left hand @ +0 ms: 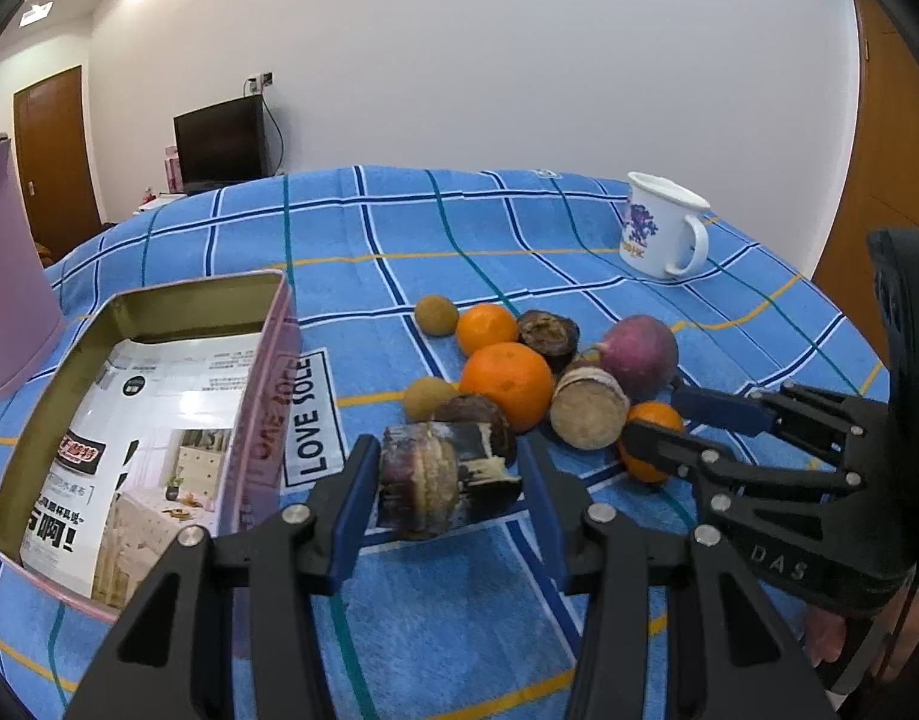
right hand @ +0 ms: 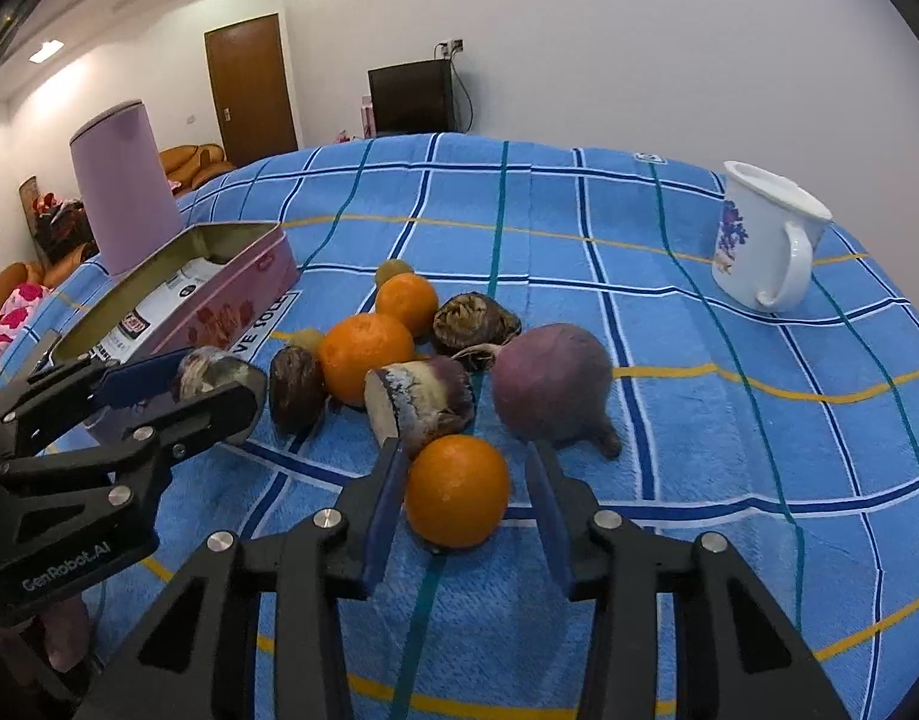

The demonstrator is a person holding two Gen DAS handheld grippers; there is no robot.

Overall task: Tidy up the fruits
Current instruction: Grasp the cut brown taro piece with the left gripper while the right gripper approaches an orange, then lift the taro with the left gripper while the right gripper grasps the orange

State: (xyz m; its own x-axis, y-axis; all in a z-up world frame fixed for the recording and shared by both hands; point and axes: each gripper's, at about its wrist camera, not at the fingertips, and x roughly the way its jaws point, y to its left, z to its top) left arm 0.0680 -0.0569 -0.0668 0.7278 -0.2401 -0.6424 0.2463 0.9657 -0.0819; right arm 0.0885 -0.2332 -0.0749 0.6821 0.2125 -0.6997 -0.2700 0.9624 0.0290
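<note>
My left gripper point(left hand: 447, 456) is shut on a cut purple-and-tan root chunk point(left hand: 429, 483), held just right of the open pink tin point(left hand: 267, 360). In the right wrist view that left gripper point(right hand: 219, 375) shows at the left with the chunk point(right hand: 210, 369) in it. My right gripper point(right hand: 464, 450) is shut on a small orange point(right hand: 456, 489) at the near edge of the fruit pile. Behind it lie a second cut chunk point(right hand: 420, 399), a round purple root point(right hand: 549, 384), two more oranges point(right hand: 366, 360) and dark wrinkled fruits point(right hand: 474, 318).
A white mug point(right hand: 759, 240) stands at the far right on the blue checked cloth point(right hand: 699, 480). A tall lilac container point(right hand: 126, 186) stands behind the tin, which holds a printed leaflet point(left hand: 159, 420). Small tan fruits point(left hand: 437, 314) lie at the pile's left side.
</note>
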